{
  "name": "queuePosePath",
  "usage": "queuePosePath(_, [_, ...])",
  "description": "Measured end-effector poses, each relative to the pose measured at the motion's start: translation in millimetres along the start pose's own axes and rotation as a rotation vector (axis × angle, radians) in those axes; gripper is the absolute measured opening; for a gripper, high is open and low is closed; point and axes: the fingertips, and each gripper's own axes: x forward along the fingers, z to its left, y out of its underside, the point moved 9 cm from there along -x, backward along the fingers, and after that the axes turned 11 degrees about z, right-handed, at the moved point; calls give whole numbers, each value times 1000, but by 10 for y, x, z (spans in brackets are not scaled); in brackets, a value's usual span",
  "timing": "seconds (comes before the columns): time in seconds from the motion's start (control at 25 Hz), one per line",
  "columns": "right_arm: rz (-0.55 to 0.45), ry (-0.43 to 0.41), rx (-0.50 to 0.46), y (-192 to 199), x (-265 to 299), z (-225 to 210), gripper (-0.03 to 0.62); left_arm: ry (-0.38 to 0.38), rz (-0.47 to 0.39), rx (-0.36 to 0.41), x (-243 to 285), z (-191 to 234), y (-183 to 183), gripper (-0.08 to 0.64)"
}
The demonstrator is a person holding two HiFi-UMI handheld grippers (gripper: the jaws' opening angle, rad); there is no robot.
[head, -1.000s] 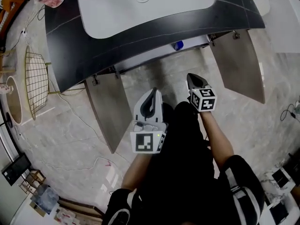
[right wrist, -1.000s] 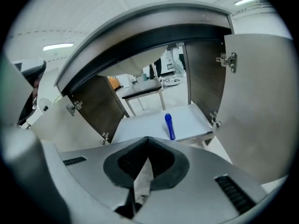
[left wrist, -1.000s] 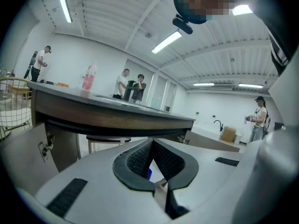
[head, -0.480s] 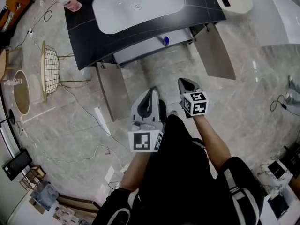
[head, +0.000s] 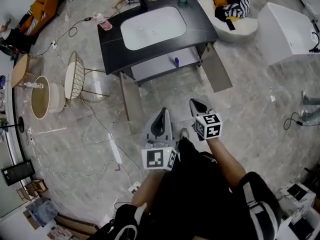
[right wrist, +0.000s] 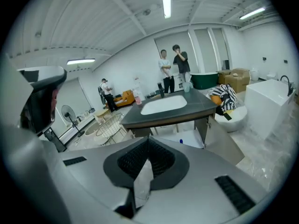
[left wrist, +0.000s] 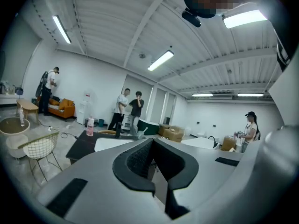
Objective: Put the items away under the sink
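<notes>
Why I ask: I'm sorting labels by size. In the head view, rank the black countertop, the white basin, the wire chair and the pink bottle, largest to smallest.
1. black countertop
2. white basin
3. wire chair, close to the basin, so that pair is unsure
4. pink bottle, clearly smallest

Grey left tool (head: 163, 111), right tool (head: 193, 102), black-white marker cubes (head: 160, 159); black clothing (head: 197, 194), white-striped sleeve (head: 256, 196).

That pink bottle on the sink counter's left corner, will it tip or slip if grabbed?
The pink bottle looks tall and narrow, so a high push would probably tip it. It stands near the edge of the counter, so it might fall off. It seems to be smooth plastic: likely light, perhaps slippery.
</notes>
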Motion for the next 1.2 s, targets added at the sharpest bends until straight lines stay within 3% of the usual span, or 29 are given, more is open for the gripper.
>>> queuePosePath(0.16, [-101, -29, -30, -186, -593, 292, 11, -48, -69, 3, -388, -106, -230, 14])
queuePosePath(0.4, [-269, -39, -77, -303, -1405, 828, 11, -14, -105, -25, -917, -109, -338, 14])
queuePosePath(0.56, [-363, -7, -105, -206, -1814, 1198, 11, 18, -97, 2, -1189, -90, -319, 15])
queuePosePath(0.8, [-372, 16, -108, 53, -1968, 1499, 11, 46, -60, 0, -1339, -22, -143, 14])
queuePosePath(1.2, [-386, 13, -134, 79, -1974, 1588, 11, 69, -55, 15, -1455, -84, -30, 15])
